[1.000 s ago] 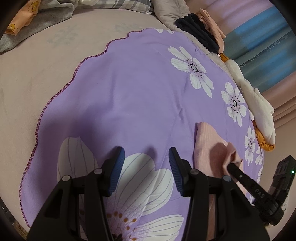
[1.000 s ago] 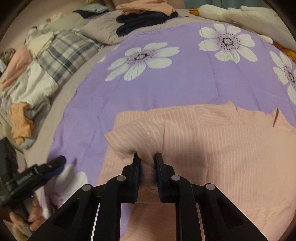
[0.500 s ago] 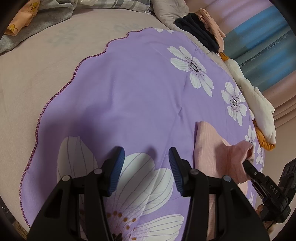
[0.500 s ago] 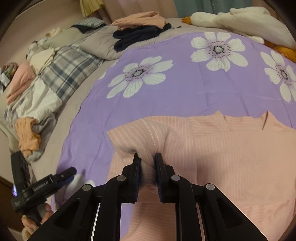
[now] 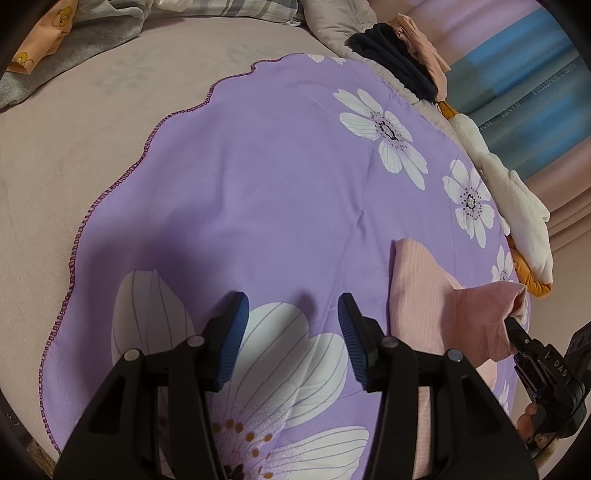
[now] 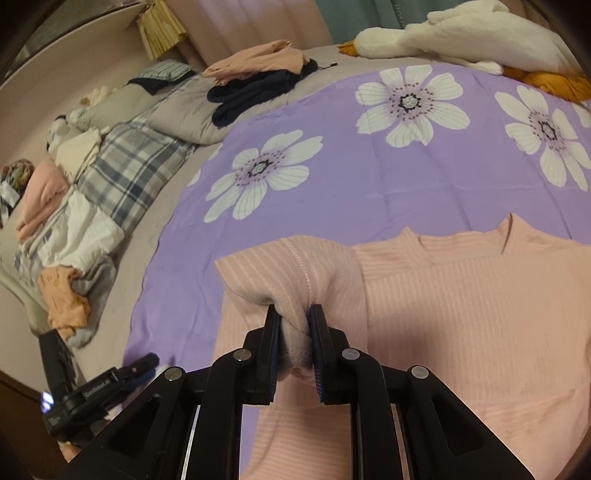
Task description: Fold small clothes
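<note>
A pink ribbed shirt [image 6: 461,295] lies flat on the purple flowered blanket [image 6: 351,184], neckline toward the far side. My right gripper [image 6: 293,325] is shut on the shirt's left sleeve [image 6: 291,269] and holds it lifted and folded over the body. In the left wrist view the shirt [image 5: 417,295] lies at the right, with the right gripper [image 5: 517,332] pinching the raised sleeve. My left gripper [image 5: 291,317] is open and empty above a large white flower print, left of the shirt.
Folded pink and navy clothes [image 6: 258,81] lie at the blanket's far edge. A plaid pillow [image 6: 129,173] and heaped laundry [image 6: 62,229] lie at the left. A white plush toy [image 6: 461,33] lies at the far right. Beige bedding [image 5: 74,166] surrounds the blanket.
My right gripper has lifted the sleeve higher and carried it to the right, over the shirt's body. My left gripper has stayed in place.
</note>
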Demonstrator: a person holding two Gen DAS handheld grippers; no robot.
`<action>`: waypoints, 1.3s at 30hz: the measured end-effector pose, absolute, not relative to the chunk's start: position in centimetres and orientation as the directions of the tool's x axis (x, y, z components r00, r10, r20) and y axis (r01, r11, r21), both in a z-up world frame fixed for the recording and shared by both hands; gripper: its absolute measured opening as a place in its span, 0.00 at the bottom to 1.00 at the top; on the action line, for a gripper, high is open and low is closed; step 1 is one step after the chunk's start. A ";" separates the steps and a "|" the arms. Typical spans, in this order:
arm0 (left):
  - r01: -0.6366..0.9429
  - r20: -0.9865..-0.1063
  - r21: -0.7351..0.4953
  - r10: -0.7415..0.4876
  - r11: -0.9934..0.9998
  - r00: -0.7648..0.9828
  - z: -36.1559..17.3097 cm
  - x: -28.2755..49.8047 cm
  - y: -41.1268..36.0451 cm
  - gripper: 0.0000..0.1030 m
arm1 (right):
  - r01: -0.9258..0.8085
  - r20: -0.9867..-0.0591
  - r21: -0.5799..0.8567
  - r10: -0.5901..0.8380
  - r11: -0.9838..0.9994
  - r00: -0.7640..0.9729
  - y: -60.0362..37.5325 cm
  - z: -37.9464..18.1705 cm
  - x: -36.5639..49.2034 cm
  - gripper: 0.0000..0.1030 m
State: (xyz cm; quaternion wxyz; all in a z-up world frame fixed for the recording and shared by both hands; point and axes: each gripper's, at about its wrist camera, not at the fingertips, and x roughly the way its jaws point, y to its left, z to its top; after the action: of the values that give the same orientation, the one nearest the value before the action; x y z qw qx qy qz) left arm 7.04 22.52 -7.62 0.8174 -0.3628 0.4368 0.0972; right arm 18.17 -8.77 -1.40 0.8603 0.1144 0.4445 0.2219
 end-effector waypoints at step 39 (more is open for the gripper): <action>-0.470 -0.802 -0.474 -0.146 0.745 0.579 -7.9 7.4 21.6 0.49 | 0.083 -0.773 0.462 0.355 0.883 0.526 -19.4 -7.0 19.7 0.17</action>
State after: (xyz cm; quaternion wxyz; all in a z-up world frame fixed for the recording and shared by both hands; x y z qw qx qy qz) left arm 7.42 21.62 -7.94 0.8194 -0.3434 0.4482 0.0987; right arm 19.67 -19.38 -6.96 0.8433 0.2280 0.4799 0.0806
